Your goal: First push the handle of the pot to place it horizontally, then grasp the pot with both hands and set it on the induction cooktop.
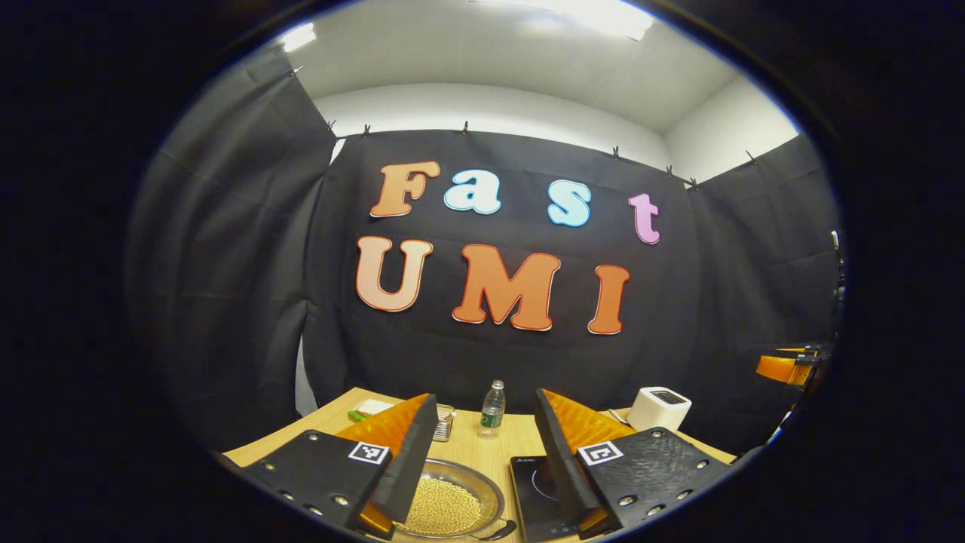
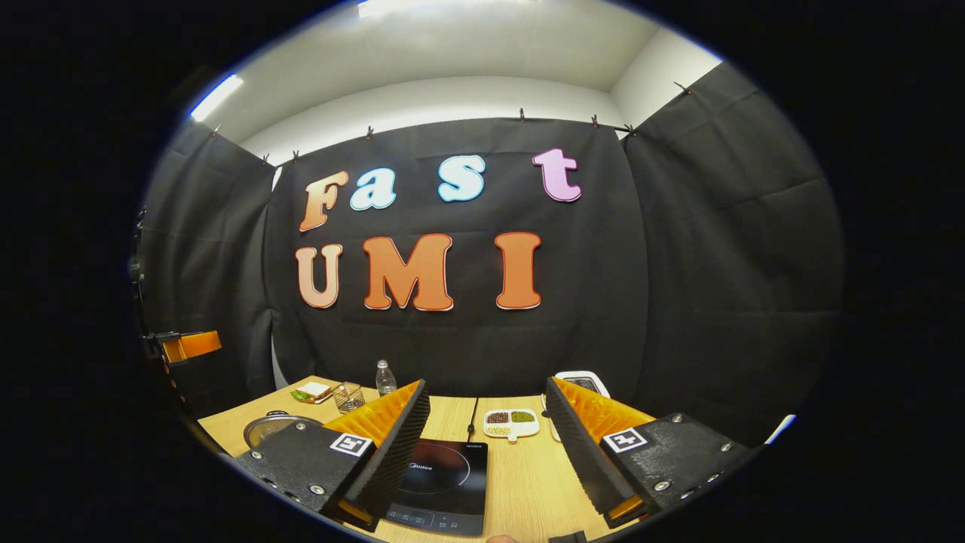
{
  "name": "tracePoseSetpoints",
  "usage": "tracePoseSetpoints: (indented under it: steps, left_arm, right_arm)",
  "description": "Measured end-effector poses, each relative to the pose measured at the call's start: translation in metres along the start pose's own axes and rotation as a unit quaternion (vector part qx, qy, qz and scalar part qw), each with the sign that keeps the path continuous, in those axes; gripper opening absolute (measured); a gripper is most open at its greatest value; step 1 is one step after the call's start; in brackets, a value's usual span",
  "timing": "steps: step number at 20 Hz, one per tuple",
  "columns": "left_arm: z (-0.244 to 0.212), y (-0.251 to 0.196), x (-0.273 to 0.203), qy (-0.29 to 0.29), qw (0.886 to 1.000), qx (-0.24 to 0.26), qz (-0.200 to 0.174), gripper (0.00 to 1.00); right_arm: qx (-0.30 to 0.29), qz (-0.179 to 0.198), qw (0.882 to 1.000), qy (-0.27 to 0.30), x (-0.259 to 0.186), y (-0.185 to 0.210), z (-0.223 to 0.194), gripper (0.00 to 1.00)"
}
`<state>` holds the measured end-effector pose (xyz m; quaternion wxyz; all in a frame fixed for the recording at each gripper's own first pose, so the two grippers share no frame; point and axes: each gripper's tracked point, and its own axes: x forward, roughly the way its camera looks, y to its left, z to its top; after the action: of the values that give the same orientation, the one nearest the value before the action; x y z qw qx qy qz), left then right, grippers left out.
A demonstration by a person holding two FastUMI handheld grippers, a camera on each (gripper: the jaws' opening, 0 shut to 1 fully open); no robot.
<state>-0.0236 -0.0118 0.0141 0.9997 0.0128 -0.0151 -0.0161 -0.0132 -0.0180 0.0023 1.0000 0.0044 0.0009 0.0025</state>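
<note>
Wooden table point(image 2: 520, 483) with pale grain: round metal pot point(image 1: 452, 501) of yellow grains beside flat glassy induction cooktop point(image 2: 441, 483). Left gripper point(image 1: 486, 460) and right gripper point(image 2: 486, 445) hover above, ridged fingers apart.

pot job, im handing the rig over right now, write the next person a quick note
Left gripper: open, holding nothing, above the table.
Right gripper: open, holding nothing.
Pot: on the table, filled with small yellowish grains, beside the induction cooktop, not on it. Its dark handle sits at the rim's near edge.
Done: nothing that I can see.
Left: push the handle horizontal, grasp the pot with both grippers, set it on the cooktop.
</note>
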Motion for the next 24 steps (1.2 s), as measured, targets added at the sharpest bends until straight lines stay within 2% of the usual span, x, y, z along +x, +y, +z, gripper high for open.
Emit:
tracePoseSetpoints:
  steps: [2, 4, 6, 7, 10, 12, 15, 18, 24]
  left_arm:
    - [0.000, -0.004, -0.001, 0.002, 1.000, -0.007, -0.008, 0.54]
    - [-0.002, -0.006, 0.001, 0.004, 1.000, -0.013, -0.016, 0.52]
    - [-0.005, -0.005, 0.000, 0.009, 1.000, -0.016, -0.017, 0.29]
    - [-0.005, -0.009, 0.000, 0.009, 0.999, -0.019, -0.026, 0.29]
    - [-0.006, -0.016, -0.005, 0.013, 0.998, -0.040, -0.043, 0.07]
    - [-0.008, 0.004, -0.002, 0.012, 0.999, -0.040, -0.010, 0.05]
    - [-0.017, -0.018, -0.006, 0.025, 0.997, -0.048, -0.053, 0.00]
    - [-0.034, -0.023, -0.010, 0.051, 0.995, -0.035, -0.074, 0.01]
    - [-0.077, -0.025, -0.023, 0.106, 0.990, -0.015, -0.090, 0.02]
  right_arm:
    - [0.000, -0.001, 1.000, 0.001, -0.001, 0.000, 0.000, 0.96]
    - [0.002, 0.000, 1.000, 0.001, -0.001, 0.000, -0.001, 0.96]
    - [0.002, 0.002, 1.000, 0.002, -0.001, 0.000, -0.001, 0.95]
    - [0.001, 0.002, 1.000, 0.002, -0.001, 0.000, -0.001, 0.96]
    - [0.000, 0.001, 1.000, 0.002, -0.001, 0.000, -0.001, 0.96]
    - [0.000, 0.002, 1.000, 0.003, -0.002, 0.000, -0.001, 0.96]
    - [-0.002, 0.002, 1.000, 0.003, -0.001, -0.001, -0.001, 0.96]
    - [0.002, 0.002, 1.000, 0.005, -0.002, 0.000, -0.002, 0.96]
    - [0.003, 0.003, 1.000, 0.005, -0.003, 0.000, -0.002, 0.96]
